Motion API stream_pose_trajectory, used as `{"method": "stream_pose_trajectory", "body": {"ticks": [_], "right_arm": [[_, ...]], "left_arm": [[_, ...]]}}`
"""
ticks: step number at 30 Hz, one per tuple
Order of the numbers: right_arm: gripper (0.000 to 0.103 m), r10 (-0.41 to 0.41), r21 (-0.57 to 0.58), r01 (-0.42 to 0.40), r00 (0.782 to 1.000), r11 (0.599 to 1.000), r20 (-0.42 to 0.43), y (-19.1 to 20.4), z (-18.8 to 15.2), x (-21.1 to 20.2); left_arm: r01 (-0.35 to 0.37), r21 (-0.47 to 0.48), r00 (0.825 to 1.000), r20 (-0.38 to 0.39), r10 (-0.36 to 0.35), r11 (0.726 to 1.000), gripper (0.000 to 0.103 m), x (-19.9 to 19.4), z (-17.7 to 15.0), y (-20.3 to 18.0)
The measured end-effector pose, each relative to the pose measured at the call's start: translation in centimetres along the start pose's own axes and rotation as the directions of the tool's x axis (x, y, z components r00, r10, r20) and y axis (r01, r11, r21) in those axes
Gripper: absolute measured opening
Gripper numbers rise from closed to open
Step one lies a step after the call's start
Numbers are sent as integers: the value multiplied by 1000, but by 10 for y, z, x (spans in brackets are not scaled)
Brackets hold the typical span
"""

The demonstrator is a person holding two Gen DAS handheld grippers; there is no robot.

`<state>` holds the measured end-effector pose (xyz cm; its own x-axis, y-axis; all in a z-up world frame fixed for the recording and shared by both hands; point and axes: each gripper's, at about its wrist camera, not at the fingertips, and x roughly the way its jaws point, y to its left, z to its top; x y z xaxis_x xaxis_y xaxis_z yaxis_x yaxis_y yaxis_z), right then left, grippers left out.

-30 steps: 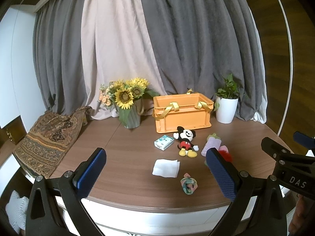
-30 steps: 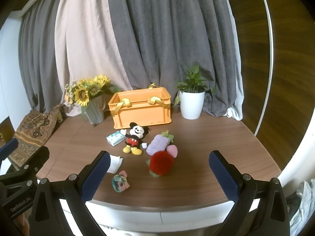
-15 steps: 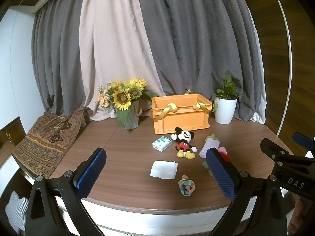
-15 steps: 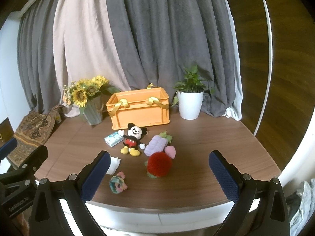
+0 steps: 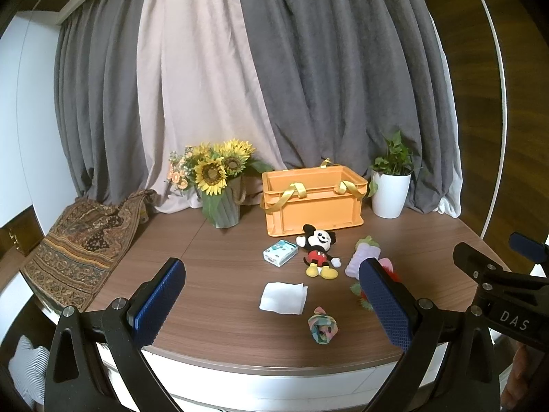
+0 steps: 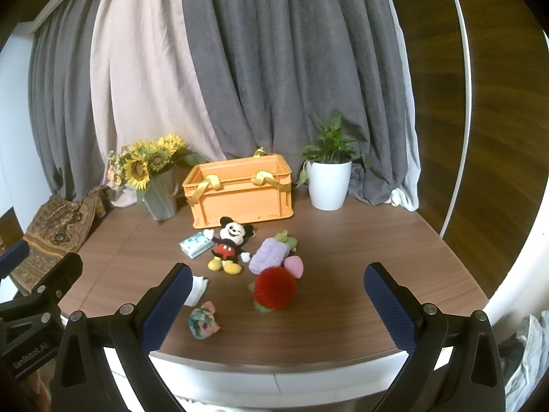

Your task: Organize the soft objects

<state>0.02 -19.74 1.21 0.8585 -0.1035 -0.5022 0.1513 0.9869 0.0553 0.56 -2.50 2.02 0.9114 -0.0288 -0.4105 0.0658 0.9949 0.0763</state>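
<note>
Fingers (image 5: 161,295) on left gripper (image 5: 274,302) and right gripper (image 6: 278,304) spread wide, gripping nothing, above tabletop (image 6: 360,257) edge; 1 Mickey plush (image 6: 228,243) before orange crate (image 6: 240,192).

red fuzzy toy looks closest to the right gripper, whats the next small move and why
Probably ease the right gripper forward and down over the red fuzzy toy. Both grippers are open and hold nothing, every soft toy lies on the table outside the orange crate, and this toy sits nearly centred between the right gripper's fingers.
</note>
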Motion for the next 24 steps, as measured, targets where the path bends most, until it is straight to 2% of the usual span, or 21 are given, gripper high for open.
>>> {"method": "stream_pose_trajectory", "body": {"ticks": [16, 24], "right_arm": [[102, 3, 1, -3, 1000, 1000, -6, -4, -9, 3], [102, 21, -7, -22, 999, 1000, -40, -9, -14, 25]], "left_arm": [[9, -1, 1000, -15, -9, 1000, 103, 3, -7, -2], [32, 16, 997, -66, -31, 999, 103, 25, -24, -9]]}}
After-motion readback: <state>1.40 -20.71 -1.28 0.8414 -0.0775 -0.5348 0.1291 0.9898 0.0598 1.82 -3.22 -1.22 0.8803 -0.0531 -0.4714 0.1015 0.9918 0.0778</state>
